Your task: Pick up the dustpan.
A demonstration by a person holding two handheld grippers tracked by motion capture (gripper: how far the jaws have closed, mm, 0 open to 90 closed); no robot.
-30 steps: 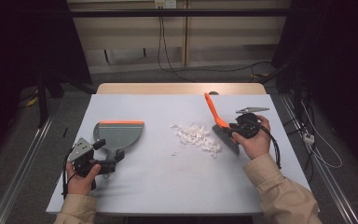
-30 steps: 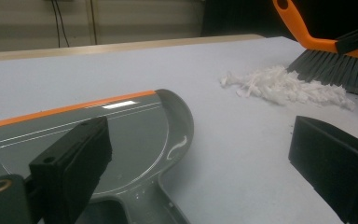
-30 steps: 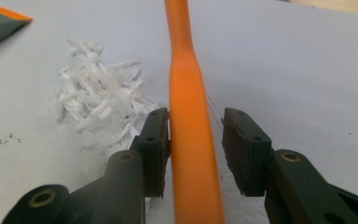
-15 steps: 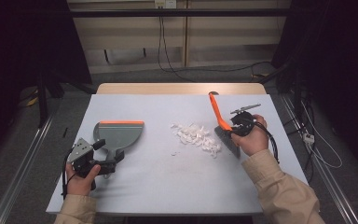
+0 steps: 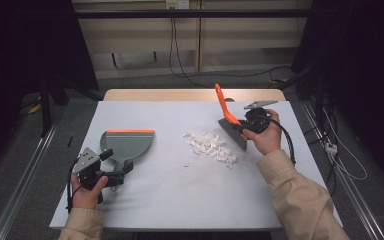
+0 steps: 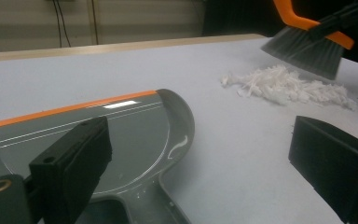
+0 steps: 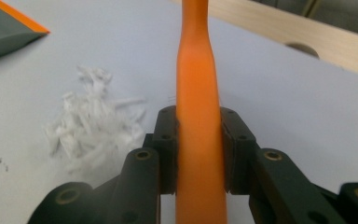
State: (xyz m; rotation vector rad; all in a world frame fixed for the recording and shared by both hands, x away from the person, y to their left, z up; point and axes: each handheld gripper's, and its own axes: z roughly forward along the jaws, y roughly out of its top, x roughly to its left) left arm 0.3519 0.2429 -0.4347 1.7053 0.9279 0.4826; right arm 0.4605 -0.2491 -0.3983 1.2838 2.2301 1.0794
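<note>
A grey dustpan [image 5: 128, 144] [image 6: 98, 135] with an orange lip lies flat at the table's left. My left gripper [image 5: 121, 171] [image 6: 200, 158] stands open just behind it, its jaws wide apart on either side of the pan's handle. A pile of white shreds [image 5: 211, 146] [image 6: 284, 86] [image 7: 93, 130] lies mid-table. My right gripper [image 5: 245, 131] [image 7: 199, 135] is shut on the orange handle of a brush [image 5: 223, 107] [image 7: 198, 93]. The brush's grey bristles [image 5: 233, 134] [image 6: 307, 49] hang just beyond the pile on its far right side, a little above the table.
The pale blue table top [image 5: 180, 200] ends in a wooden strip [image 5: 180, 95] at the far edge. Cables [image 5: 340, 165] trail on the floor to the right, and metal rails [image 5: 25, 180] run along the left.
The right hand has carried the brush toward the far side and slightly left, with the bristles off the table. The left hand and the dustpan have stayed put.
</note>
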